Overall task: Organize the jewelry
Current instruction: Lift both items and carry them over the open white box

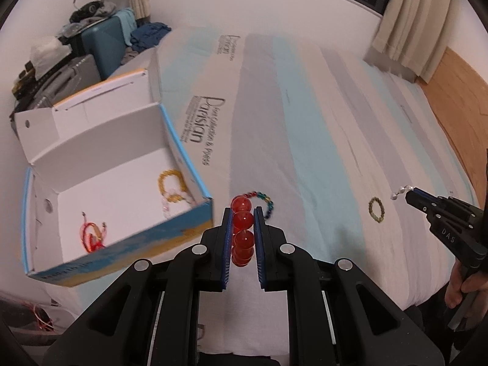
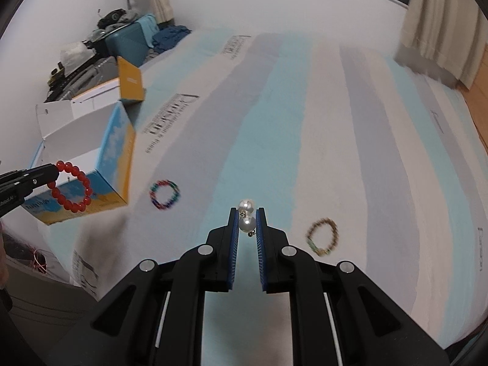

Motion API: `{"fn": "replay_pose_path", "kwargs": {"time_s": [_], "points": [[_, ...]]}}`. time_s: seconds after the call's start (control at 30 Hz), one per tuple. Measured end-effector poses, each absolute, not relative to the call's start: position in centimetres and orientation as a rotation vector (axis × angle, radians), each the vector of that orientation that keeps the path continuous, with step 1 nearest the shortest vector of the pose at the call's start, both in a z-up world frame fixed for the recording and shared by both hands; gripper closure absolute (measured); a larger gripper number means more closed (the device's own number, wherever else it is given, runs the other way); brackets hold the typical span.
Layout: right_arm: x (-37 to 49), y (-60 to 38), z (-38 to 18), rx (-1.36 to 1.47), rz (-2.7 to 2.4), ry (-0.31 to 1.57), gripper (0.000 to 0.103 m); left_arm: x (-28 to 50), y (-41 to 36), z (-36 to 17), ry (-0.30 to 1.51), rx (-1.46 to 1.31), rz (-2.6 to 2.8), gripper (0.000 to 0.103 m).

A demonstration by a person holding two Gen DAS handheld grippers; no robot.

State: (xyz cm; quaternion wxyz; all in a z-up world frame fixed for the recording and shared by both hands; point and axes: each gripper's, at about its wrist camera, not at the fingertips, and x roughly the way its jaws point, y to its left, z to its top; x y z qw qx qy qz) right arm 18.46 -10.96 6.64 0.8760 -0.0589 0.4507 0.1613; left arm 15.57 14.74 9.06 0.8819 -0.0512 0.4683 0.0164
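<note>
My left gripper (image 1: pixel 243 213) is shut on a red bead bracelet (image 1: pixel 242 235), held above the bed just right of the open white box (image 1: pixel 195 164); from the right wrist view the same left gripper (image 2: pixel 53 172) carries the red bead bracelet (image 2: pixel 71 186) as a hanging ring. My right gripper (image 2: pixel 247 212) is shut on a pearl earring (image 2: pixel 246 222), also seen from the left wrist view as the right gripper (image 1: pixel 407 195) with the pearl earring (image 1: pixel 400 192) at its tip. A multicoloured bead bracelet (image 2: pixel 164 194) and a brown bead bracelet (image 2: pixel 322 236) lie on the striped sheet.
Inside the box lie a yellow bead bracelet (image 1: pixel 172 186) and a red cord piece (image 1: pixel 91 235). A teal suitcase (image 1: pixel 103 42) with clothes stands beyond the bed's far left corner. Curtains (image 1: pixel 405 33) and a wooden floor (image 1: pixel 457 100) are at the right. A hand (image 1: pixel 460 286) grips the right tool.
</note>
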Motion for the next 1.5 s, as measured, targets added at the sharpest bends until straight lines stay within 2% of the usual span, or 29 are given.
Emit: {"fn": "replay_pose_path", "kwargs": {"time_s": [0.4, 0.77, 1.17, 1.5], "points": [[19.1, -0.4, 9.5, -0.178, 0.451, 0.909, 0.093, 14.4, 22.0, 12.4, 0.930, -0.145, 0.125, 0.091], [18.1, 9.9, 10.7, -0.251, 0.572, 0.891, 0.093, 12.0, 29.8, 12.2, 0.937, -0.216, 0.268, 0.090], [17.7, 18.8, 7.8, -0.312, 0.659, 0.934, 0.093, 11.0, 36.7, 9.3, 0.970, -0.267, 0.368, 0.090], [20.0, 23.8, 2.3, -0.359, 0.680, 1.069, 0.093, 12.0, 40.6, 4.4, 1.055, -0.310, 0.415, 0.090]]}}
